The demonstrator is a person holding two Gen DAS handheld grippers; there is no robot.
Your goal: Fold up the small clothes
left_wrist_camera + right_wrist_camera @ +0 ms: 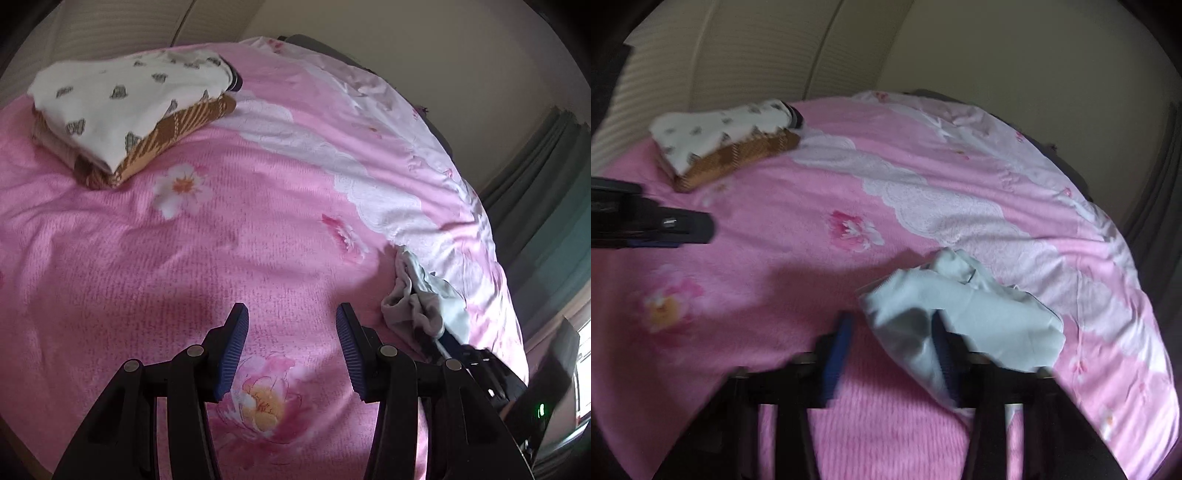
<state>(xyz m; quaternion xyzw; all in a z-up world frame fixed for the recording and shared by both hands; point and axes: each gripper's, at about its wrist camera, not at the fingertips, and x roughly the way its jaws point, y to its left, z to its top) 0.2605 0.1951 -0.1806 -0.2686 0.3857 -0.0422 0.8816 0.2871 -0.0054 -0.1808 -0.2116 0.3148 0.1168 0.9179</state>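
Observation:
A crumpled pale blue-grey small garment [964, 317] lies on the pink bedspread [798, 229]. My right gripper [892, 354] is open; its right finger touches the garment's near edge, the cloth draped partly over it. The view is blurred. In the left wrist view the same garment [424, 295] sits to the right, with the right gripper's tip against it. My left gripper [291, 347] is open and empty above bare bedspread [147, 258]. It also shows in the right wrist view [672, 223] at the left edge.
A folded stack [125, 110], white butterfly-print cloth on a brown checked one, lies at the far left of the bed; it also shows in the right wrist view [727, 144]. A wall and headboard stand behind. Curtains [546, 177] hang at the right.

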